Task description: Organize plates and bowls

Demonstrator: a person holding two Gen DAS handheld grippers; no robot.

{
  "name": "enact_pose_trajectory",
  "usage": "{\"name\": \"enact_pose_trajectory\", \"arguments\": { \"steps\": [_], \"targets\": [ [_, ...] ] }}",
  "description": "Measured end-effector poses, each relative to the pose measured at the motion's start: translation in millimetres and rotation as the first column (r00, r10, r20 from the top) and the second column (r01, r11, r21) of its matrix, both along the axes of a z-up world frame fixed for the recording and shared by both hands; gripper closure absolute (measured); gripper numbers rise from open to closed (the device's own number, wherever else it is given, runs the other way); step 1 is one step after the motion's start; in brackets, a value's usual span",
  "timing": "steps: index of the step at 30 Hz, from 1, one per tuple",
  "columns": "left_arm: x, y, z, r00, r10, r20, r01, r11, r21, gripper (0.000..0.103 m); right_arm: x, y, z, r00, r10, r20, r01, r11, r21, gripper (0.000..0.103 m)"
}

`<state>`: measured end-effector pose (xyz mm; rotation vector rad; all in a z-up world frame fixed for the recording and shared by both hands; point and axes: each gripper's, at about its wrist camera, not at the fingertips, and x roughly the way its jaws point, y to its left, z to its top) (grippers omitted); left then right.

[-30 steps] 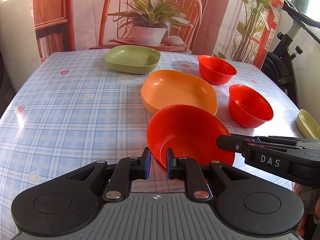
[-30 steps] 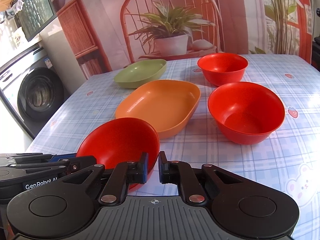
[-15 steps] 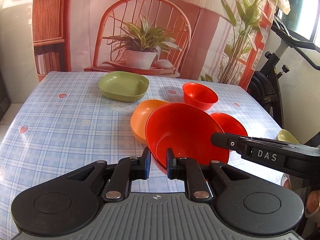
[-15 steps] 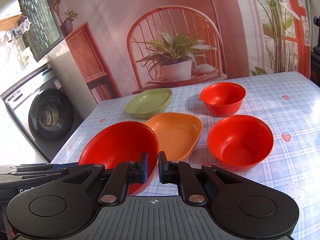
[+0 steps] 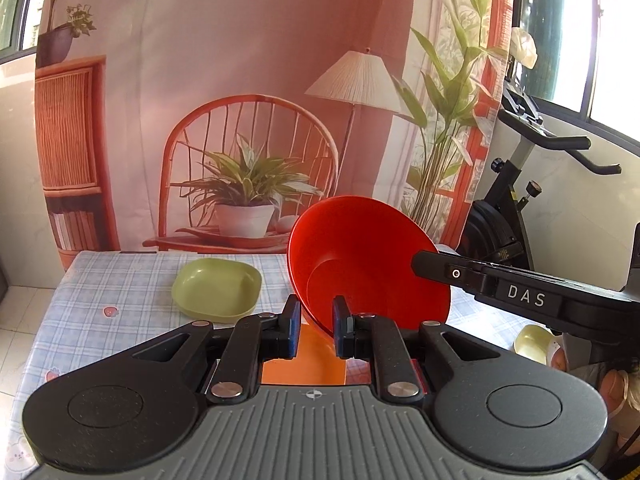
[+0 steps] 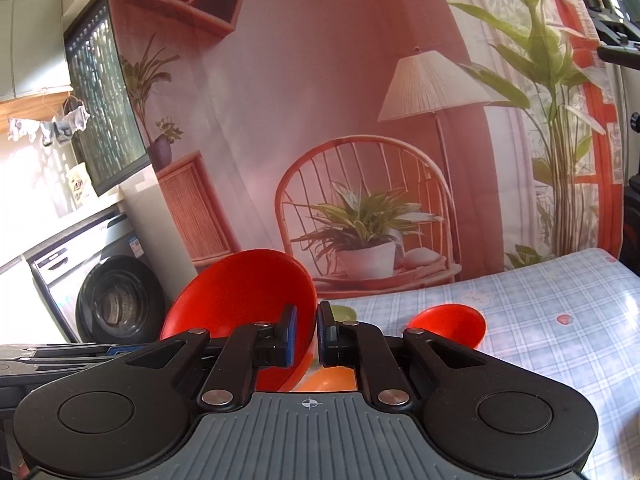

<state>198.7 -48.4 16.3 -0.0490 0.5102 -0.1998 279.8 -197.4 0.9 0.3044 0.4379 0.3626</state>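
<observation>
A large red bowl is held up in the air, tilted, well above the table. My left gripper is shut on its near rim. My right gripper is shut on its other rim; the bowl shows at the left in the right wrist view. The right gripper's body crosses the left wrist view at the right. Below lie the orange dish, partly hidden, and a green dish. Another red bowl sits on the table.
The table has a blue checked cloth. A small yellow-green dish lies at its right edge. An exercise bike stands to the right, a washing machine to the left. A printed backdrop hangs behind the table.
Both grippers have lifted the large red bowl high off the table and tilted up; the table and the other dishes have dropped low in both views.
</observation>
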Motion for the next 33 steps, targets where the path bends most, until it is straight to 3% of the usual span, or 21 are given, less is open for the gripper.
{"name": "enact_pose_trajectory", "arguments": {
  "steps": [4, 10, 14, 22, 33],
  "targets": [
    [12, -9, 8, 0.999, -0.024, 0.03, 0.025, 1.0, -0.012, 0.086, 11, -11, 10, 0.999, -0.028, 0.038, 0.028, 1.0, 0.0, 0.093],
    [50, -25, -17, 0.994, -0.097, -0.045, 0.095, 0.995, -0.036, 0.086, 22, -34, -7, 0.995, -0.094, 0.016, 0.094, 0.996, 0.009, 0.093],
    [79, -41, -49, 0.98, -0.154, -0.123, 0.148, 0.988, -0.052, 0.086, 31, -54, -39, 0.986, -0.16, -0.043, 0.159, 0.987, -0.011, 0.093],
    [109, -82, -102, 0.946, -0.228, -0.23, 0.236, 0.972, 0.008, 0.086, 35, -91, -100, 0.949, -0.255, -0.184, 0.26, 0.966, 0.007, 0.093],
    [128, -92, -147, 0.914, -0.218, -0.343, 0.236, 0.972, 0.01, 0.086, 34, -107, -149, 0.91, -0.268, -0.316, 0.296, 0.954, 0.042, 0.092]
  ]
}}
